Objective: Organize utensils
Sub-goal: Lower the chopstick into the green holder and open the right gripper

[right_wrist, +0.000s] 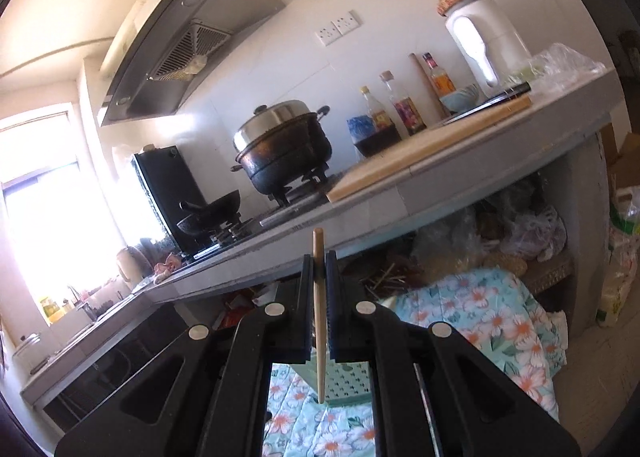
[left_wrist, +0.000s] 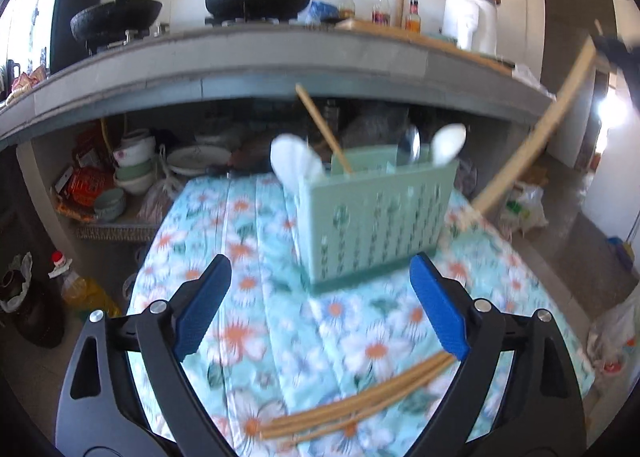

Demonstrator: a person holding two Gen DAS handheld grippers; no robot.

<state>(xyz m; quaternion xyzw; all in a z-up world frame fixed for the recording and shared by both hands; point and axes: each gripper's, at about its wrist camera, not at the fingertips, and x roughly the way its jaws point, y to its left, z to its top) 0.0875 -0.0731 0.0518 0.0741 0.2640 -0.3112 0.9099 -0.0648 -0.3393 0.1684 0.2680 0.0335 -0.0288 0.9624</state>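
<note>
A green slotted utensil basket [left_wrist: 380, 217] stands on the flowered tablecloth [left_wrist: 240, 297], already holding white spoons [left_wrist: 450, 145], a metal spoon and one chopstick [left_wrist: 324, 129] that leans out of a compartment. A loose bundle of chopsticks [left_wrist: 360, 405] lies on the cloth nearer the left camera, just beside the left gripper's right finger. Another single chopstick [right_wrist: 319, 317] is pinched in the right gripper [right_wrist: 319, 281], raised above the table and slanting down toward the basket's right side. The likely trouble: held at one narrow spot, this stick could pivot or slip between the pads, miss the compartment and strike the basket's rim, tipping the light basket or dropping onto the cloth. The right gripper's fingers are clamped tight on the stick, with only its thickness between them. The left gripper [left_wrist: 320, 297] is spread wide, holding nothing, its blue pads [left_wrist: 204, 305] hovering over the cloth in front of the basket.
</note>
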